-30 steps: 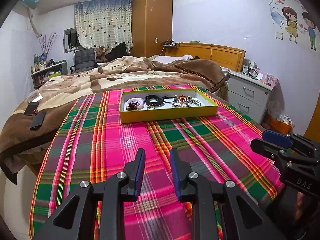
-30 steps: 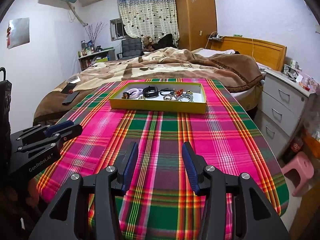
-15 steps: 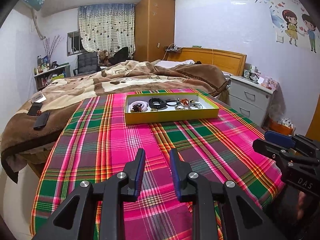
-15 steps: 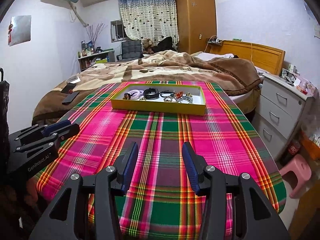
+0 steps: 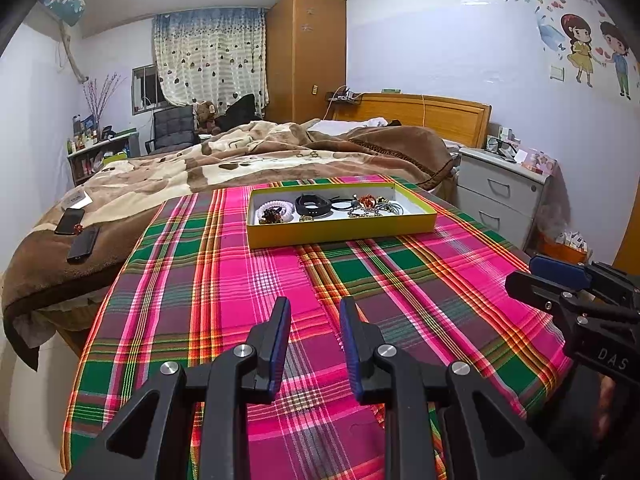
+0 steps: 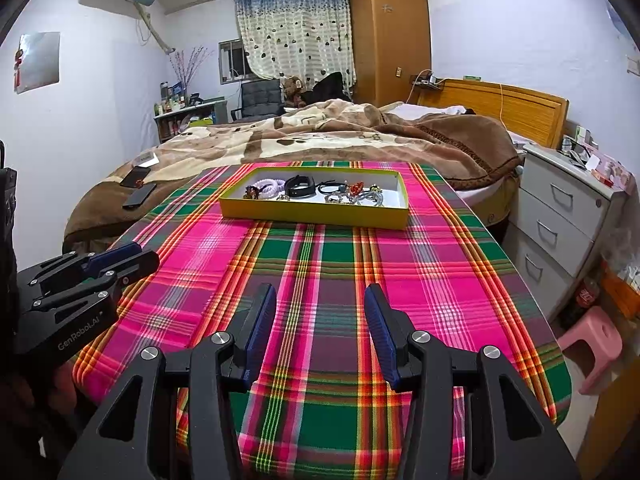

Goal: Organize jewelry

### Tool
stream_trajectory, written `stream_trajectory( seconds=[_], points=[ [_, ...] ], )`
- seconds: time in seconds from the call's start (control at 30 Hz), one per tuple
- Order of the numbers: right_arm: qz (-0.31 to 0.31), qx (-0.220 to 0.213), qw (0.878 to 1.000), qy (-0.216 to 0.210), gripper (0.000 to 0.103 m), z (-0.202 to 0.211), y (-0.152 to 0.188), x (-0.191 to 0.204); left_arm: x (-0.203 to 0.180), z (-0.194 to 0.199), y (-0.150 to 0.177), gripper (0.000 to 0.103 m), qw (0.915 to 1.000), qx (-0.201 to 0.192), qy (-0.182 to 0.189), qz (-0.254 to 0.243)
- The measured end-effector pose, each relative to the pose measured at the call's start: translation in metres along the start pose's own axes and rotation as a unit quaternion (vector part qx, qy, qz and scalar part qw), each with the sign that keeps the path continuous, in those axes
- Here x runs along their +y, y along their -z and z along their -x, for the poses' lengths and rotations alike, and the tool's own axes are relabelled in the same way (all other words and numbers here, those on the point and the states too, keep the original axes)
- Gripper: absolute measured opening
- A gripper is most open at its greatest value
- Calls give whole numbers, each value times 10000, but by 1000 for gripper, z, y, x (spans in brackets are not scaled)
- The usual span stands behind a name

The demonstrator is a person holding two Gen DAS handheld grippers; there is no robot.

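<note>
At the far end of the table (image 6: 440, 280), toward 12 o'clock, all the jewelry (image 6: 316, 191) lies loose inside the yellow box (image 6: 312, 214), sorted or not I cannot tell, while the left gripper (image 5: 314, 344) and right gripper (image 6: 320, 332) hover apart-fingered and empty, which fits either an early or a late stage.

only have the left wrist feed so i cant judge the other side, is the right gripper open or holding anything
Observer: In the right wrist view the right gripper is open and empty. It is over the near end of the plaid cloth, well short of the yellow tray.
Operator: ok, anything on the floor on that side i should avoid
Observer: Yes, a pink stool stands on the floor off the table's near right corner, in front of the white drawers.
</note>
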State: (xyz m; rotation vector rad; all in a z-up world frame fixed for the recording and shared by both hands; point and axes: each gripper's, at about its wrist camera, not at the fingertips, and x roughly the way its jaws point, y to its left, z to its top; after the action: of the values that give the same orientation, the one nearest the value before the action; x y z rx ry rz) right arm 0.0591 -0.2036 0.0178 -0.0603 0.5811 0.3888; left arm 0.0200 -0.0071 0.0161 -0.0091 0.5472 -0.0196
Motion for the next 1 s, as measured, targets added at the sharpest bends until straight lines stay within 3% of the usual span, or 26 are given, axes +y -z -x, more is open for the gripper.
stream_trajectory(
  seconds=[1.0],
  points=[
    [1,13,10000,-2,47,-1,-1,0,-3,-1,2,25,9999,-22,-72,-131]
  ],
)
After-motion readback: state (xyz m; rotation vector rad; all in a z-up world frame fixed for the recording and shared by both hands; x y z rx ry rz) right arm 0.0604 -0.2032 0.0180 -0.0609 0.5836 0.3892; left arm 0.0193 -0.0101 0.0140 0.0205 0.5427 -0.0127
